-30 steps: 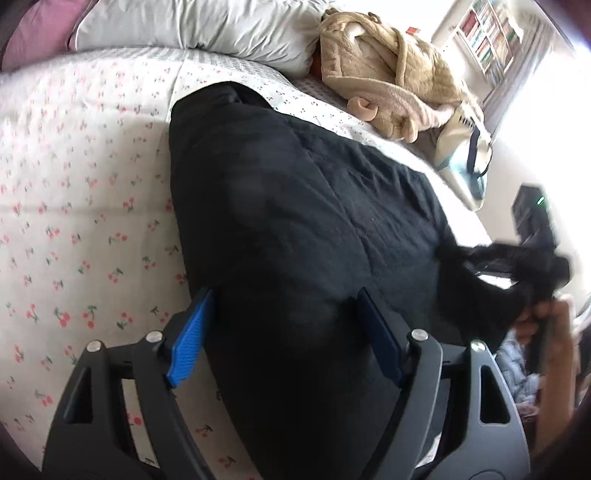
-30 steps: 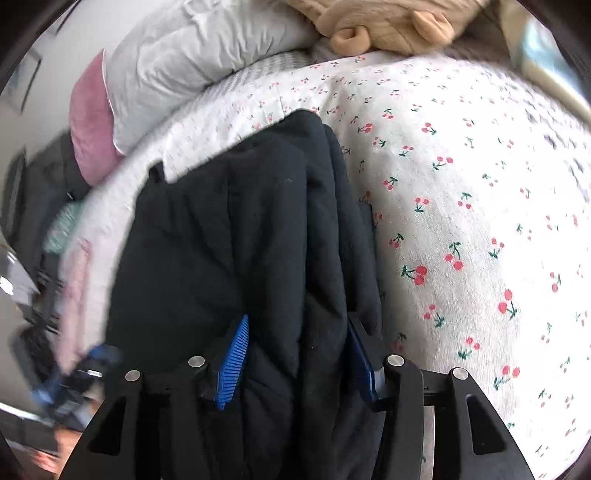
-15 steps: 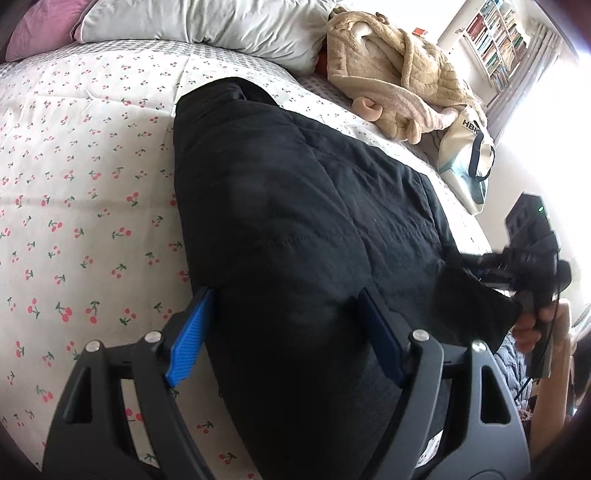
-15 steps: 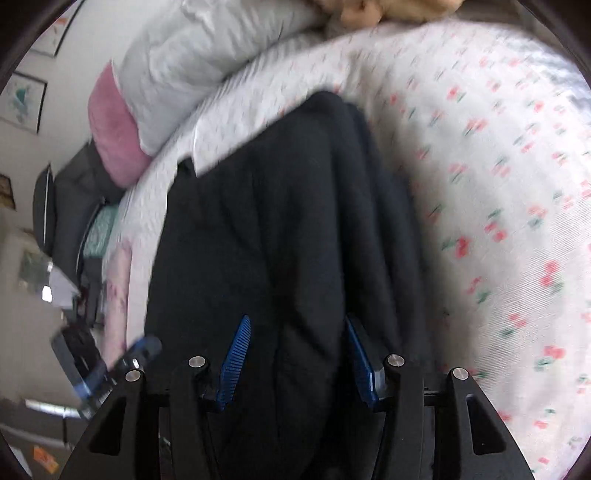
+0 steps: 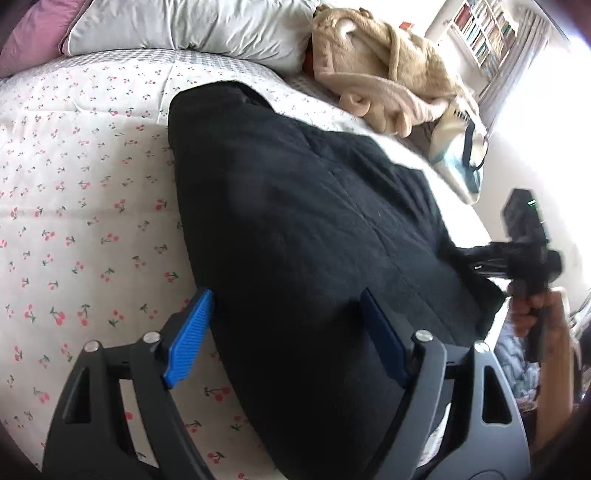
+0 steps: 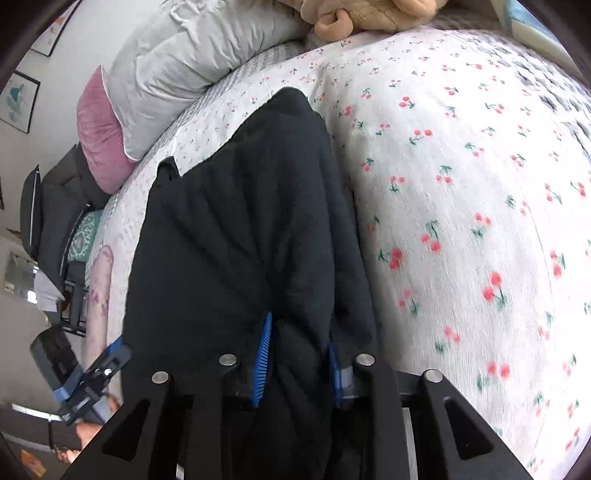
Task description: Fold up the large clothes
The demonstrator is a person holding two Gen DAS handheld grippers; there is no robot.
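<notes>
A large black quilted garment (image 5: 295, 221) lies lengthwise on the cherry-print bedspread (image 5: 74, 221). My left gripper (image 5: 284, 295) straddles its near left edge. Its jaws are wide and opening, with one blue pad (image 5: 188, 332) off the fabric's side and the other resting over it. In the right wrist view the same garment (image 6: 240, 240) puckers between the blue pads of my right gripper (image 6: 299, 330), whose jaws are closing and pinching a raised fold. The right gripper (image 5: 517, 258) also shows at the garment's far right corner, held by a hand (image 5: 532, 314). The left gripper (image 6: 88, 373) shows at the lower left.
A grey pillow (image 5: 192, 29) and a pink pillow (image 6: 99, 147) lie at the head of the bed. A beige fleece robe (image 5: 388, 74) and a tote bag (image 5: 458, 155) sit beyond the garment. A dark chair (image 6: 48, 206) stands beside the bed.
The right gripper's jaws have narrowed onto a fold of the black garment, and the fabric now bunches between the pads. The left gripper has stayed over the garment's edge.
</notes>
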